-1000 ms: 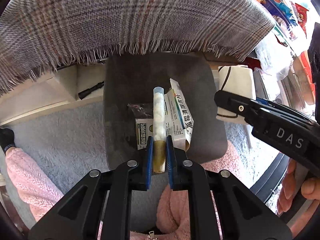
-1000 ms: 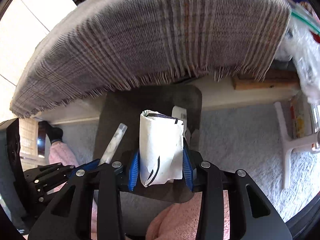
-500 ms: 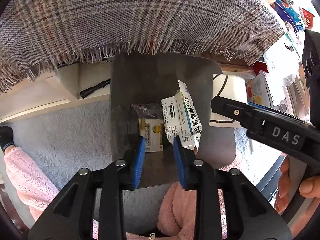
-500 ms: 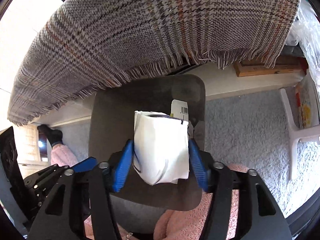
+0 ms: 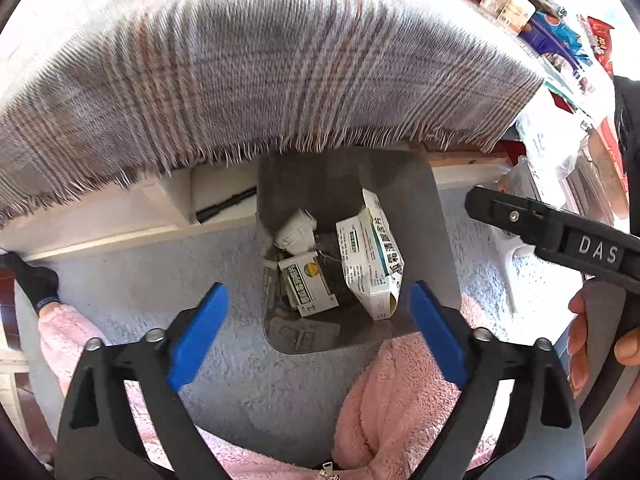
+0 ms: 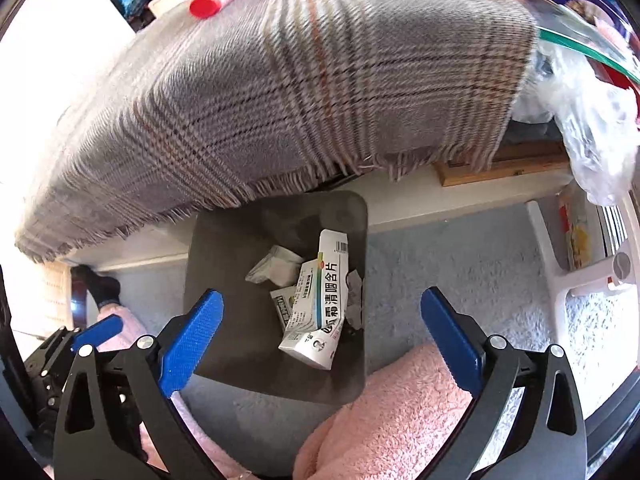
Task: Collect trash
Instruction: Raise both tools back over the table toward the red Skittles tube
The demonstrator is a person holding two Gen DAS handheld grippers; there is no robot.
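Observation:
A dark grey trash bin (image 5: 436, 240) stands on the carpet below the table edge; it also shows in the right wrist view (image 6: 224, 248). Inside lie a white medicine box (image 5: 372, 256) (image 6: 320, 312), a smaller box with a yellow-green mark (image 5: 308, 284), and a crumpled white paper (image 5: 296, 232) (image 6: 276, 268). My left gripper (image 5: 316, 332) is open and empty above the bin's near rim. My right gripper (image 6: 320, 336) is open and empty above the bin; its body shows at the right of the left wrist view (image 5: 560, 236).
A plaid fringed cloth (image 5: 260, 68) (image 6: 280, 88) hangs over the table edge above the bin. Pink fleece legs (image 5: 392, 400) (image 6: 392, 408) are near the bin. A white plastic stool (image 6: 580, 272) and plastic bags (image 6: 592, 120) are at right. Clutter lies on the table top (image 5: 540, 20).
Both grippers opened wide. The tube left my left gripper and the white paper left my right gripper; the crumpled paper now lies in the bin.

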